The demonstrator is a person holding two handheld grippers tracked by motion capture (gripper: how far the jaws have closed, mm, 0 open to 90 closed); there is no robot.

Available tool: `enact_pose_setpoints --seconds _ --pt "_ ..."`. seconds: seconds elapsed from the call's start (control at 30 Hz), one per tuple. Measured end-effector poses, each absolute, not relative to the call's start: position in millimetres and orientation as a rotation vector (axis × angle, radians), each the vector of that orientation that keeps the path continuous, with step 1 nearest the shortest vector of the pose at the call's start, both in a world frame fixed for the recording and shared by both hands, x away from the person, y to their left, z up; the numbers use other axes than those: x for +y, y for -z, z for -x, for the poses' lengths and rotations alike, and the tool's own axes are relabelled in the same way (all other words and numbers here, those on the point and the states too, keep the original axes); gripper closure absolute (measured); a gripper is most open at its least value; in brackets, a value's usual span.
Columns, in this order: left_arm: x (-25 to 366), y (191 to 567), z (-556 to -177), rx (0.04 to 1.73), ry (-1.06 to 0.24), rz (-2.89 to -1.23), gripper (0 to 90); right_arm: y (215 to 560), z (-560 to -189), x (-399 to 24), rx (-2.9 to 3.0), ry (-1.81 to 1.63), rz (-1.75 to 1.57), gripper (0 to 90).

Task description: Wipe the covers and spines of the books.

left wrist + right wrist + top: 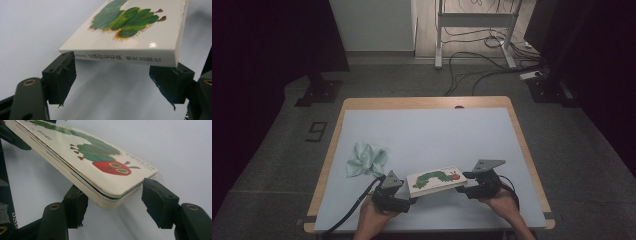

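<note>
High view: a crumpled cloth (366, 158) lies left on the tabletop (427, 130). The left tool (410, 199), jaws spread, sits under the book's (435, 180) spine; the right tool (466, 182), spread, supports its page edge.

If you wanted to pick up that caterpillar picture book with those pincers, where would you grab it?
Probably by its two short ends, one gripper from each side. The board book is flat, wide and stiff, so a single grip would likely let it tip. The left gripper faces the spine end and the right gripper the open page edge by the red head; their jaws straddle those thin edges, pads beside or just beneath.
</note>
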State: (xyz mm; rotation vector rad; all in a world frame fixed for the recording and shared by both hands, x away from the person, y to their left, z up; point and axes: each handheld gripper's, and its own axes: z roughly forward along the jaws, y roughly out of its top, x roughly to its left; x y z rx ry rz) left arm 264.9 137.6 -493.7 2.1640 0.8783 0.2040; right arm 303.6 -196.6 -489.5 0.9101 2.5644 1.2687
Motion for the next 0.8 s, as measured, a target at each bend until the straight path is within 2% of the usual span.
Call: enact_pose_setpoints --seconds 0.27,0.63,0.8 --pt "140 506 -260 0.909 -0.207 -2.174 24.9 500 -296 -199 2.578 -1.258 -0.914 36.0" --pt "133 513 -251 0.859 -0.119 -2.159 24.2 508 -287 -200 2.584 -1.251 -0.905 34.7" --pt "132 514 -250 0.848 -0.126 -2.175 24.4 510 -282 -200 2.592 -1.226 -0.886 34.4"
